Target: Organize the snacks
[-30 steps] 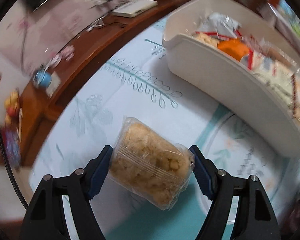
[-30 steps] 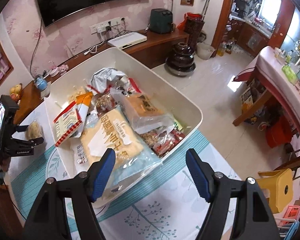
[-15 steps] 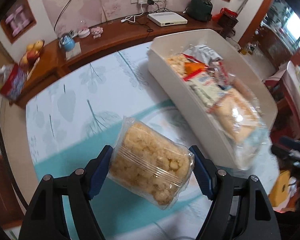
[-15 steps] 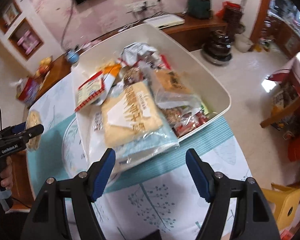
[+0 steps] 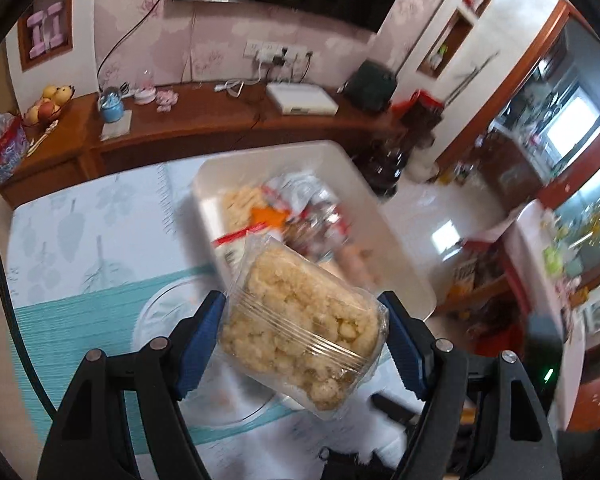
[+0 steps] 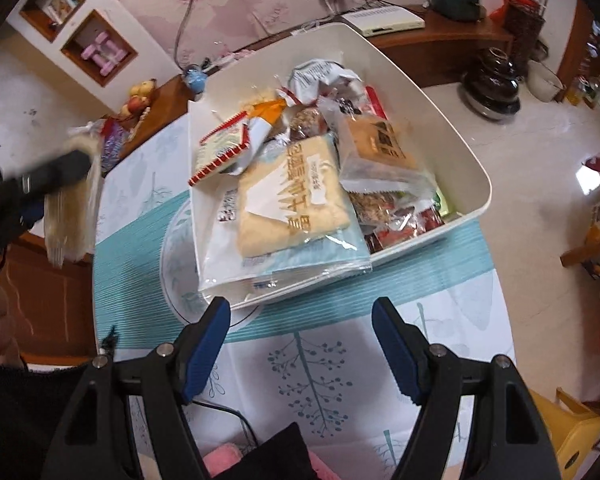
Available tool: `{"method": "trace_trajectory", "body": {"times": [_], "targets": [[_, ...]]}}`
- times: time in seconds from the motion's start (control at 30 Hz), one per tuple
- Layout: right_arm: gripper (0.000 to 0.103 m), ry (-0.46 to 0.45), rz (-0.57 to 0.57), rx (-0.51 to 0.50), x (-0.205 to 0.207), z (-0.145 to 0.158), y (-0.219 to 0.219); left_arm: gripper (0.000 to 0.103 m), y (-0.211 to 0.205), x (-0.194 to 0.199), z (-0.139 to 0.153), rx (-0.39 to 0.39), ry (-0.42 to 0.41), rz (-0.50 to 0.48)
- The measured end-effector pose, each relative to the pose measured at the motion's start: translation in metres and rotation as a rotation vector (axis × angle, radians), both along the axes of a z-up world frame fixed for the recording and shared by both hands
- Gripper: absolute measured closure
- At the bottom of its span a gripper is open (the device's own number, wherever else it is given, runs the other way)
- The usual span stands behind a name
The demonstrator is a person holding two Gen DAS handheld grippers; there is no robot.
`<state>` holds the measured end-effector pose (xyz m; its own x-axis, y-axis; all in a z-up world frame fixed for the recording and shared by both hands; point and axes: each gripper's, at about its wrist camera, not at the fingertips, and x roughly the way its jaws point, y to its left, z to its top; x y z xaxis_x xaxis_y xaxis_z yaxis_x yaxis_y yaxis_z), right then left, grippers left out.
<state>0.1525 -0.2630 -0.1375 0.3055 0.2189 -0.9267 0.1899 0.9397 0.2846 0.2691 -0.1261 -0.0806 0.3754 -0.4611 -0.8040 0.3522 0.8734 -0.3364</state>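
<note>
Table (image 6: pixel 440 336) under a white cloth printed with pale leaves and trees and crossed by a teal striped band. On it, a white tub (image 6: pixel 460 148) (image 5: pixel 340 168) heaped with packaged snacks, one corner resting over a round printed ring on the cloth. Near the front edge, a thin black cable (image 6: pixel 228 412) trailing across the cloth beside something pink
</note>
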Motion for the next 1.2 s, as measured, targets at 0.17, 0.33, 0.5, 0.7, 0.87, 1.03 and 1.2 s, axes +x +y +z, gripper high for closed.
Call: {"method": "trace_trajectory", "body": {"times": [0.17, 0.33, 0.5, 0.7, 0.87, 1.03, 1.2], "targets": [[0.029, -0.027, 0.010, -0.018, 0.003, 0.008, -0.011, 0.026, -0.024, 0.010, 0.007, -0.072, -0.037, 0.026], [0.029, -0.042, -0.017, -0.044, 0.007, 0.009, -0.028, 0.026, -0.041, 0.023, -0.004, -0.111, -0.022, 0.049], [0.029, -0.044, -0.036, -0.066, 0.009, 0.009, -0.037, 0.021, -0.058, 0.023, -0.027, -0.106, 0.000, 0.026], [0.029, -0.036, -0.042, -0.079, 0.009, 0.009, -0.039, 0.010, -0.056, 0.006, -0.029, -0.106, -0.023, 0.005], [0.029, -0.044, -0.027, -0.083, 0.002, 0.014, -0.028, 0.008, -0.036, -0.006, -0.020, -0.122, -0.026, 0.026], [0.029, -0.069, -0.008, -0.087, -0.010, 0.024, -0.012, 0.007, -0.005, -0.038, -0.014, -0.088, -0.054, 0.051], [0.028, -0.070, 0.029, -0.101, -0.028, 0.029, 0.012, 0.007, 0.037, -0.088, -0.024, -0.069, -0.028, 0.110]]}}
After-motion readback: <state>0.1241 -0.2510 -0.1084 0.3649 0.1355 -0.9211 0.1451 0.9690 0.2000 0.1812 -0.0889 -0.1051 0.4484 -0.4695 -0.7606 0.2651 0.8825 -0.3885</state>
